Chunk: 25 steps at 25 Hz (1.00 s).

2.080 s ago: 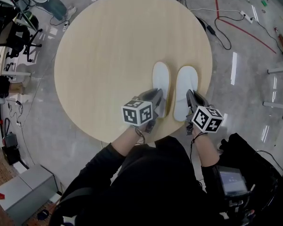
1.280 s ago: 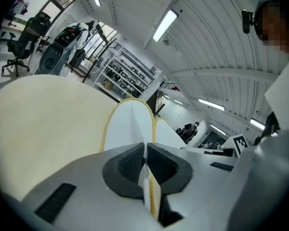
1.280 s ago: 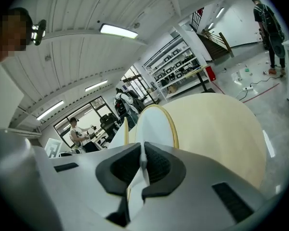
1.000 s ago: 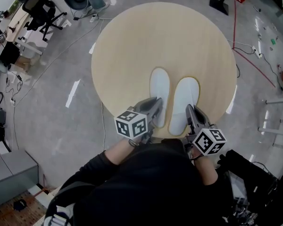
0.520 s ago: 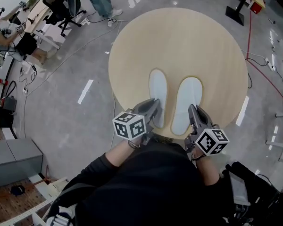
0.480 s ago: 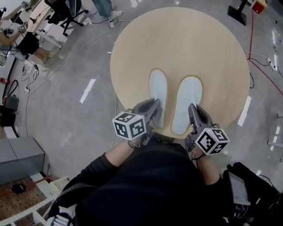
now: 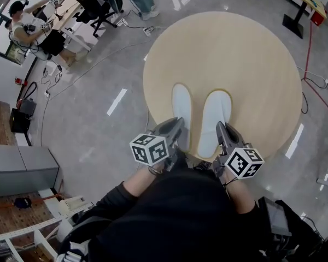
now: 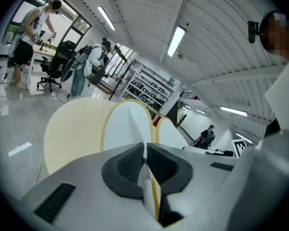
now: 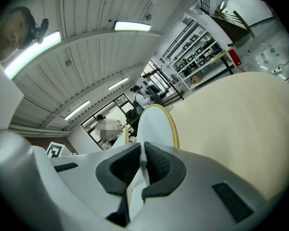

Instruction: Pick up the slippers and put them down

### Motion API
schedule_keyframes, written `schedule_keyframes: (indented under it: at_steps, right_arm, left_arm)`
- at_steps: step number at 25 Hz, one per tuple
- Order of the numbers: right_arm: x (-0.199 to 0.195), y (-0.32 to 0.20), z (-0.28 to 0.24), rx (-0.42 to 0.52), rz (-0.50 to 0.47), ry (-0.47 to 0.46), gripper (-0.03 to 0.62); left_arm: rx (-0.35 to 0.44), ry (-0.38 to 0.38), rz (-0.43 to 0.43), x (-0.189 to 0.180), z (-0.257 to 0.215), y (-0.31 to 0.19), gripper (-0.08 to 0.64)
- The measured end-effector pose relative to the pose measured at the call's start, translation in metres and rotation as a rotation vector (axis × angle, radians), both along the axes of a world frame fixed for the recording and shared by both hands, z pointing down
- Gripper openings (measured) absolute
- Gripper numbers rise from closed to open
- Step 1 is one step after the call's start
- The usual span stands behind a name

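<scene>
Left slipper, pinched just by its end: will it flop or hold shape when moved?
Probably holds shape: the left slipper juts out flat from the left gripper, shut on one end, without visible droop. Likely light, since that narrow pinch seems enough. The thin edge might slip or pivot if swung fast.

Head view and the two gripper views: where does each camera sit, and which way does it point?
Head view: on the person's head, looking steeply down on the round table, the left slipper and right slipper, the left gripper and right gripper; dark sleeves show.
Left gripper view: on the left gripper, looking along its fingers, shut on the left slipper's near end.
Right gripper view: on the right gripper, looking along its fingers, shut on the right slipper's near end.
Shared: all three show the table and slippers.
</scene>
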State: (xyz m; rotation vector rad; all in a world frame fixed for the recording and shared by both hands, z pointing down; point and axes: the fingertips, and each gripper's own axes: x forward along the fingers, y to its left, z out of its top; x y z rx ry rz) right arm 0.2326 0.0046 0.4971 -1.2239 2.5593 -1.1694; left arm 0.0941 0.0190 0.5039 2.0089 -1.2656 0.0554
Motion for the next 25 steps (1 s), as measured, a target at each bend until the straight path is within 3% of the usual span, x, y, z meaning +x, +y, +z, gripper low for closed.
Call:
schedule_keyframes:
  at_steps: [9,20,25]
  right_arm:
    - [-0.058,-0.032,0.001,-0.004,0.018,0.062,0.025]
    - [-0.161,-0.116,0.007,-0.069,0.226,0.126,0.025]
    - [-0.181,-0.139,0.012,-0.091,0.292,0.143,0.025]
  left_arm:
    - [0.018,0.064,0.014,-0.059,0.005,-0.040,0.029]
    - [-0.033,0.105,0.198,-0.172,0.017,-0.142,0.029]
    - [-0.065,0.096,0.266,-0.196,0.030,-0.176,0.029]
